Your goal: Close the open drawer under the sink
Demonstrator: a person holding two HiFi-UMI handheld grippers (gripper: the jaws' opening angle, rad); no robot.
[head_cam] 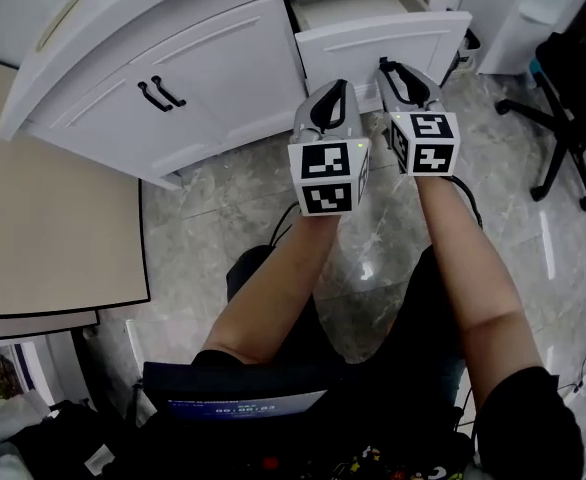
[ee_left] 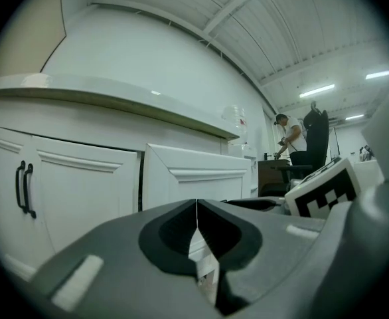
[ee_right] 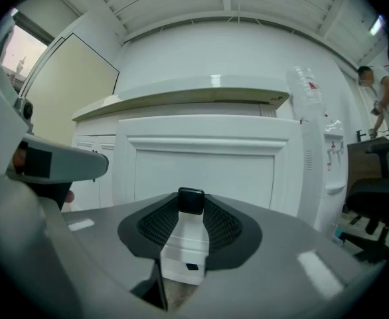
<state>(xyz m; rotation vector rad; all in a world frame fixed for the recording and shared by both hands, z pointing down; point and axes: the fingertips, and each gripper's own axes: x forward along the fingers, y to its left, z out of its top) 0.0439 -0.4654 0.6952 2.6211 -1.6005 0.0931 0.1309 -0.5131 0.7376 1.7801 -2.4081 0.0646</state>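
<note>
1. The drawer (head_cam: 378,40) is not closed yet. It stands pulled out of the white cabinet under the counter, and its white front panel juts toward you with the inside showing behind it.
2. Your right gripper (head_cam: 387,66) is aimed square at the drawer front. Its jaws are pressed together at the tips with nothing between them. From the head view the tips sit at the lower edge of the drawer front. I cannot tell whether they touch it or are just short of it.
3. Your left gripper (head_cam: 335,93) hangs just left of the drawer front and a little further back from it. Its jaws are also pressed together and empty. It points at the drawer front's left edge.
4. The step in hand looks like the approach before the push, so no grasp is needed.
5. Next, set the closed right tips flat against the drawer front near its middle and push straight in along the drawer's travel. A push near one edge could skew it.
6. Keep the left gripper clear of the gap left of the drawer front as it closes.
</note>
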